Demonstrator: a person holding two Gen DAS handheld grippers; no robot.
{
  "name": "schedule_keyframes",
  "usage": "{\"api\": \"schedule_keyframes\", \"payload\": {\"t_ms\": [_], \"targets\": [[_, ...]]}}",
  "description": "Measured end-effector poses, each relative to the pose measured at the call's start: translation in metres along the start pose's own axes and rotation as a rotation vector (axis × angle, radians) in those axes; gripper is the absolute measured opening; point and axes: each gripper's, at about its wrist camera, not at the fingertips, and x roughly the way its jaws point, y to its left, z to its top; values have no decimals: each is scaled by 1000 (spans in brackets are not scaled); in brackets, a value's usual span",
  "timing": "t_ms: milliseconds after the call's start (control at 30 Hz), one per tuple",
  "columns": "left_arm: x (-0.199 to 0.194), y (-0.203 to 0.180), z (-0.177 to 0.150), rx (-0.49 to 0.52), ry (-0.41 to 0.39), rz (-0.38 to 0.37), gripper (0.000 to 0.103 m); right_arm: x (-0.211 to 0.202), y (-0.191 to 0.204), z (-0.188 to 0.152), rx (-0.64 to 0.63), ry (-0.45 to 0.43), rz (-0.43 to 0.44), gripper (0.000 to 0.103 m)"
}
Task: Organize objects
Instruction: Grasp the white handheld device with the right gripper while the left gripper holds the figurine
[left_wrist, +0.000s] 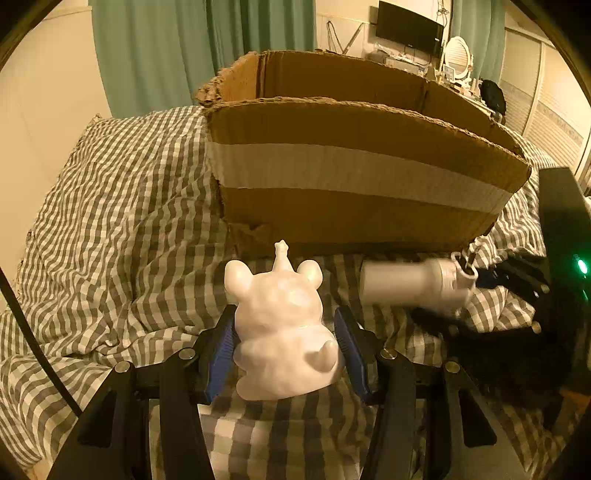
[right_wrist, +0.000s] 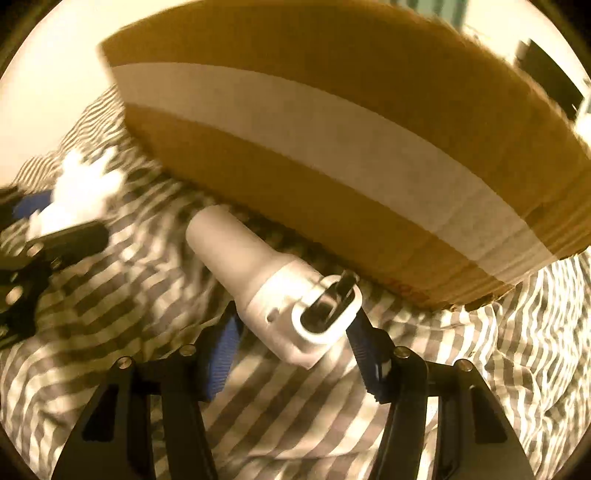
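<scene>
From the left wrist view, the left tongs (left_wrist: 284, 343) stand about half open with their blue pads (left_wrist: 221, 354) pressed to both flanks of a glossy white ceramic animal figurine (left_wrist: 282, 328), gripped low on the body so its ears and little topknot point up toward the open brown cardboard box with a pale tape band (left_wrist: 351, 170) just beyond; I take it the box is where things are meant to go. To the right a white cylindrical plastic bottle with a loop-handled cap (left_wrist: 413, 282) lies on its side near the box's foot. It all rests on a bed under a rumpled grey-and-white checked cover (left_wrist: 110, 206), with green curtains (left_wrist: 155, 51), a dark wall screen (left_wrist: 408, 27) and an oval mirror (left_wrist: 458, 55) behind. From the right wrist view, blurred by motion, the right tongs (right_wrist: 295, 343) straddle the bottle's cap end (right_wrist: 291, 314), which sits where the loop gives a firm hold; the pads seem to be just meeting it, though I cannot be sure they press. The box wall looms just behind.
</scene>
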Motion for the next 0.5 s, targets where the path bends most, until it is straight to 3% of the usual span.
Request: {"api": "schedule_keyframes", "payload": {"t_ms": [233,500], "targets": [[-8,5,0,-13,-11,-9,54,-15,19,-8,-40,27,-2,56],[-31,5,-4,-36,-22,-47,54,-39,14,-20,56,76,6,55]]}}
